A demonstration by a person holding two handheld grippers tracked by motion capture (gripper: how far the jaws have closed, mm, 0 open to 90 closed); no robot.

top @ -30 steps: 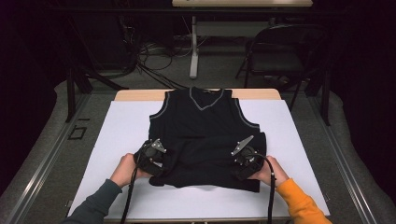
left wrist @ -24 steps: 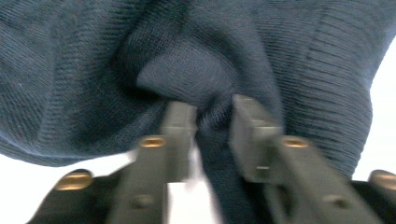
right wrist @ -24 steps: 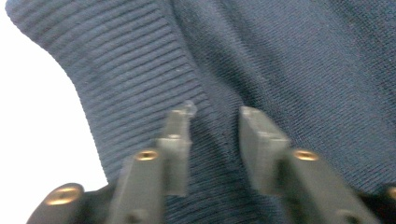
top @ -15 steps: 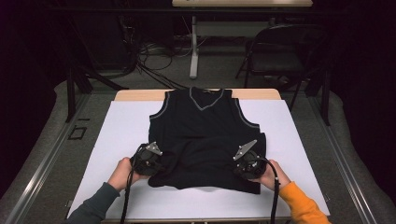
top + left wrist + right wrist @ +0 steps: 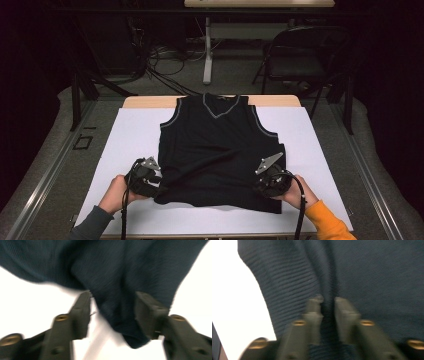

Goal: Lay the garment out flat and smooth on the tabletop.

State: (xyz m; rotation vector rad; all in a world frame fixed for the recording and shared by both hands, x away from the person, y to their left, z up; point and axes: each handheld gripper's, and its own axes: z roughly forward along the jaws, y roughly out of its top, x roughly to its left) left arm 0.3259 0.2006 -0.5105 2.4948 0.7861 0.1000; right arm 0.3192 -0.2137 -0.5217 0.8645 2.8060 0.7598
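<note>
Black vest point(image 5: 220, 145) flat on the white table cover point(image 5: 130, 135), both grippers at its hem.
Left gripper point(image 5: 112, 302): jaws spread around a hanging fold (blurred). Right gripper point(image 5: 327, 302): jaws pinching a fabric ridge.

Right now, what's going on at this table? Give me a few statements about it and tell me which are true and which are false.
1. The black vest lies on a white table cover. True.
2. The vest's neckline points toward the person. False: it points to the far edge, and the hem is nearest the hands.
3. The left gripper has its jaws wide apart with a fold of fabric between them. True.
4. The right gripper is out on bare white cover, away from the cloth. False: its jaws are nearly together on a ridge of the vest.
5. A red chair stands behind the table. False: the chair is dark.
</note>
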